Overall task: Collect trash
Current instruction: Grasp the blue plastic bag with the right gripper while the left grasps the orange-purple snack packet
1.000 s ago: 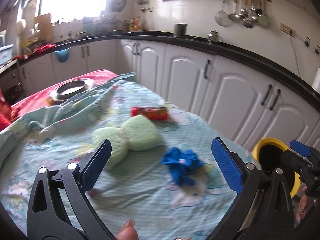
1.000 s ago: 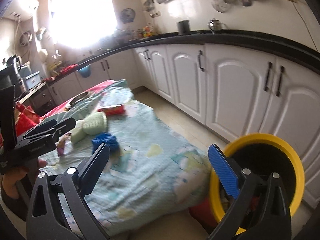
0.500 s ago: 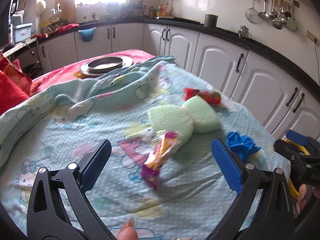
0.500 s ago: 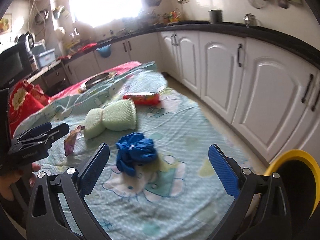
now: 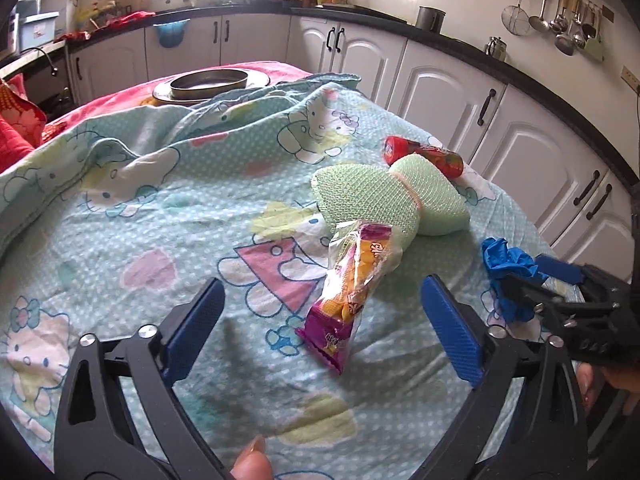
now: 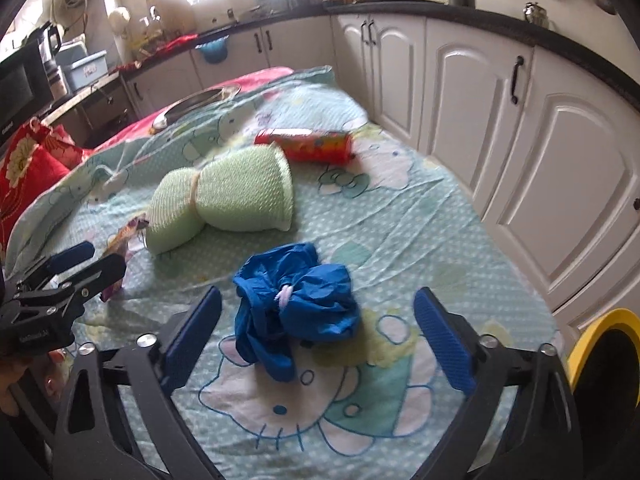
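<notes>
A yellow and purple snack wrapper (image 5: pixel 352 288) lies on the patterned sheet, between the open jaws of my left gripper (image 5: pixel 324 324). A crumpled blue plastic bag (image 6: pixel 296 304) lies between the open jaws of my right gripper (image 6: pixel 318 336); it also shows in the left wrist view (image 5: pixel 508 276). A red snack tube (image 6: pixel 306 146) lies farther back, seen in the left wrist view (image 5: pixel 424 156) too. The yellow-rimmed black bin (image 6: pixel 600 364) stands off the bed's right edge. Both grippers are empty.
A green mesh sponge bundle (image 6: pixel 224 200) lies mid-bed, behind the wrapper (image 5: pixel 384 200). A round metal tray (image 5: pixel 208 84) sits at the far end on red cloth. White cabinets (image 6: pixel 540 140) run close along the right. A red cushion (image 6: pixel 24 176) is at left.
Both grippers swung left from the bin and came down toward the bed. The wrapper now sits between the left jaws and the blue bag between the right jaws.
</notes>
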Motion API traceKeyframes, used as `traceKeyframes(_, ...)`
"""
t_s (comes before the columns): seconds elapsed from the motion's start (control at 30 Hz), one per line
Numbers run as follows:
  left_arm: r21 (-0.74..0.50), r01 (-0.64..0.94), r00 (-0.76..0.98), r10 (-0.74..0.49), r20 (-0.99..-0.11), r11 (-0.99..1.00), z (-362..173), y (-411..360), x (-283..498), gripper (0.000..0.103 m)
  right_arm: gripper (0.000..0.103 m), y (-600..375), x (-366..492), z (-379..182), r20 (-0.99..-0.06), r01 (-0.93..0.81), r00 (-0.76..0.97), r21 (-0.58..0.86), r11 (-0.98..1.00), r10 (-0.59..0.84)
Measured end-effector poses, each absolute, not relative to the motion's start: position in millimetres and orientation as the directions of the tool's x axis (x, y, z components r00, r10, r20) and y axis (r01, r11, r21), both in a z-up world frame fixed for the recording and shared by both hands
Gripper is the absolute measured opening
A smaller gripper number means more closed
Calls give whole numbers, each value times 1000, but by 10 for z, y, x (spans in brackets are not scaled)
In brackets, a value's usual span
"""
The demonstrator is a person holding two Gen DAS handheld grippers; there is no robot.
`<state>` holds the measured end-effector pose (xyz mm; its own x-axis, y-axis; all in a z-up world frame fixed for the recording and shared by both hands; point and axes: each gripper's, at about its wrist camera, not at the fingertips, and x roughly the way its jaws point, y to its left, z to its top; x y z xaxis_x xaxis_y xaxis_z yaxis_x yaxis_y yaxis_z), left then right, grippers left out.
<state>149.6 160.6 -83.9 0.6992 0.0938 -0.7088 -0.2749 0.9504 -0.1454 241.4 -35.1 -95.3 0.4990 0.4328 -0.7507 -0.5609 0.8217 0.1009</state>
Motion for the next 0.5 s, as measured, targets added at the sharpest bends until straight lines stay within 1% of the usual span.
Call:
traceKeyframes(0.03, -144, -273, 697, 92, -711, 951, -845, 1596, 1515, 83, 79, -329, 2422, -982, -758, -564, 490, 101, 819, 431)
traceKeyframes(0.07, -142, -270, 694, 90, -714, 952, -855, 1590, 1527, 81, 76, -306, 2427, -1025, -767, -568, 475, 107, 816, 431)
traceKeyframes(0.13, -140, -266, 685, 85, -724, 954, -885, 1579, 1548, 72, 65, -292, 2418, -1084, -777, -568, 459, 117, 815, 432)
traceKeyframes(0.17, -140, -266, 682, 83, -726, 954, -896, 1579, 1552, 69, 59, -299, 2388, -1091, -769, -567, 477, 100, 818, 425)
traceKeyframes(0.23, -143, -260, 679, 76, -731, 955, -913, 1572, 1554, 58, 44, -324, 2349, -1086, -764, -574, 487, 86, 815, 424)
traceKeyframes(0.27, -142, -258, 679, 74, -731, 956, -913, 1565, 1551, 56, 41, -359, 2332, -1081, -760, -572, 488, 93, 815, 429)
traceKeyframes(0.33, -141, -251, 679, 71, -731, 958, -912, 1557, 1541, 43, 29, -424, 2319, -1073, -758, -567, 481, 115, 816, 441)
traceKeyframes(0.37, -140, -249, 678, 69, -732, 958, -916, 1551, 1539, 39, 27, -474, 2305, -1070, -757, -564, 474, 130, 816, 449)
traceKeyframes(0.43, -143, -240, 675, 59, -736, 960, -927, 1539, 1540, 23, 24, -542, 2279, -1066, -756, -563, 469, 143, 814, 457)
traceKeyframes(0.5, -152, -228, 674, 43, -738, 962, -932, 1514, 1529, 20, 22, -618, 2225, -1062, -753, -561, 468, 153, 814, 463)
